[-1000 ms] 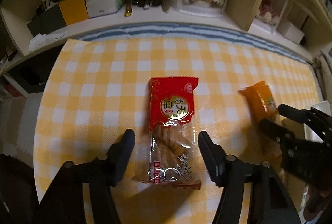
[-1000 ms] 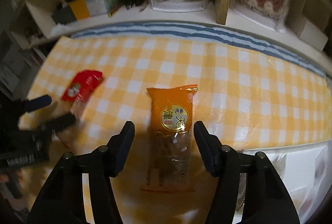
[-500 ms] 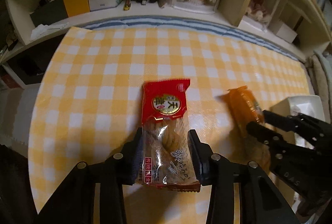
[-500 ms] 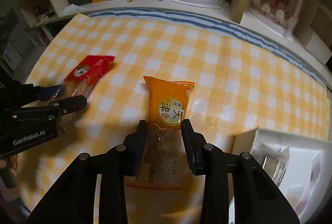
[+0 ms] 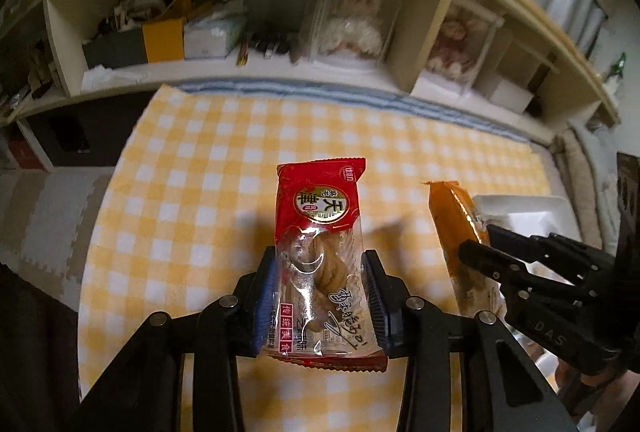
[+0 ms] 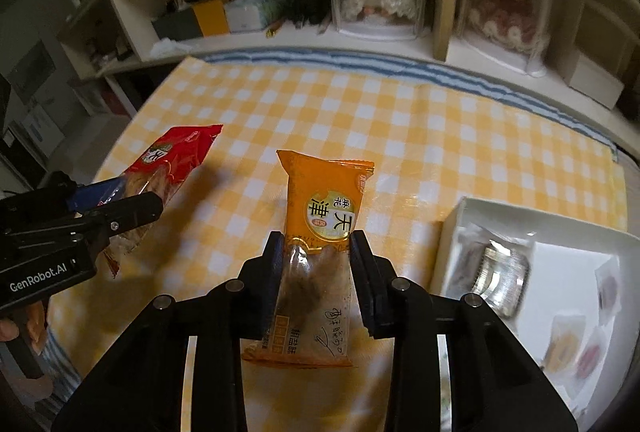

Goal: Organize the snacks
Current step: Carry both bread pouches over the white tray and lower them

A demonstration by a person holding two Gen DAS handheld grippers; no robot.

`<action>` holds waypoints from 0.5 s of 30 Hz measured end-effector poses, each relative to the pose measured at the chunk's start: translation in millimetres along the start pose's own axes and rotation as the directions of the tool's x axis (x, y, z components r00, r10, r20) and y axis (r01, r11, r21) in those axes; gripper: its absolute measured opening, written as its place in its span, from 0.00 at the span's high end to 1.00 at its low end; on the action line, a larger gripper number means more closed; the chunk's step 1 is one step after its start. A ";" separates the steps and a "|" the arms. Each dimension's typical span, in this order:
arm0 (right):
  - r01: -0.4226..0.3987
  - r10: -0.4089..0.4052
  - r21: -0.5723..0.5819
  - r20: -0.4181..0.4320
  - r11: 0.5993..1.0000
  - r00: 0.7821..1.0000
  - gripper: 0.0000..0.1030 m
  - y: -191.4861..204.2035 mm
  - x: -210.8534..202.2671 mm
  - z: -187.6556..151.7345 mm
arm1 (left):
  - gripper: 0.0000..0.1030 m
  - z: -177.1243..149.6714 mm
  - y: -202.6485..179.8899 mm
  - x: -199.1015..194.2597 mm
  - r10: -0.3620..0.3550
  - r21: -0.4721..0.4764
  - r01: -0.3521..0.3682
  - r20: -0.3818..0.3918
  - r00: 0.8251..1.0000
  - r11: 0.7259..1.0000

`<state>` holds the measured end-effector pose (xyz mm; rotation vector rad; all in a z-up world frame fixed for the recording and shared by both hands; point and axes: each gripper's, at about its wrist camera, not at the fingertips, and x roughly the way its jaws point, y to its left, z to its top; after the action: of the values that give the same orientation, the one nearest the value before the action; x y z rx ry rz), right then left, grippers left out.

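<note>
- Change from 1.0 s ago: both grippers stood open with a packet lying flat between the fingers; both are now closed on their packets, and both packets are raised off the cloth.
- Left gripper point(image 5: 320, 288): fingers pressed against both long edges of the red snack packet point(image 5: 318, 232), which casts a shadow on the cloth below.
- Right gripper point(image 6: 316, 272): fingers clamped on the clear lower half of the orange snack packet point(image 6: 324, 232).
- Container: a white rectangular tray point(image 6: 448, 244) sits at the right edge of the cloth. It holds several small wrapped snacks; one has a ribbed, shiny clear wrapper point(image 6: 500, 272).
- Materials: both packets are glossy film, with a coloured top, a round gold label and a transparent window showing twisted brown pastry.
- Surface: yellow-and-white checked tablecloth point(image 6: 400, 120) with a blue-striped far edge.
</note>
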<state>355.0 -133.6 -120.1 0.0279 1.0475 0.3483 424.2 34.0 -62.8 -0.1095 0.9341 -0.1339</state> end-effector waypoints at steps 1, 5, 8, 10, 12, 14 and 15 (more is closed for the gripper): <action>-0.003 0.003 0.004 0.010 1.000 1.000 0.67 -2.1 -6.8 -1.0 | 0.61 -2.1 -6.0 -9.5 -0.005 0.005 0.004 0.013 1.000 1.000; -0.003 0.002 0.022 0.050 1.000 0.999 0.67 -18.3 -39.8 -7.0 | 0.61 -11.1 -28.0 -48.1 -0.040 0.024 0.038 0.063 0.997 0.999; 0.008 -0.010 0.032 0.082 0.999 0.997 0.67 -33.7 -66.5 -12.2 | 0.61 -17.1 -46.2 -71.4 -0.071 0.041 0.068 0.091 0.993 0.997; 0.014 -0.019 0.044 0.104 0.999 0.994 0.67 -48.0 -86.9 -15.7 | 0.61 -21.4 -58.4 -81.1 -0.092 0.054 0.087 0.102 0.991 0.995; 0.022 -0.028 0.053 0.118 0.998 0.993 0.67 -59.9 -102.6 -18.4 | 0.61 -25.2 -76.3 -88.8 -0.117 0.070 0.109 0.110 0.987 0.992; 0.031 -0.040 0.063 0.134 0.998 0.990 0.67 -73.0 -117.3 -21.8 | 0.61 -26.7 -92.3 -91.3 -0.140 0.089 0.130 0.111 0.984 0.987; 0.038 -0.048 0.069 0.142 0.997 0.989 0.67 -80.6 -125.4 -23.9 | 0.61 -24.6 -98.0 -89.7 -0.148 0.096 0.138 0.110 0.983 0.986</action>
<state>299.9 -250.1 -41.5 0.0882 0.9154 0.2682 345.1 -48.9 8.7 -0.1020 0.8017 -0.2985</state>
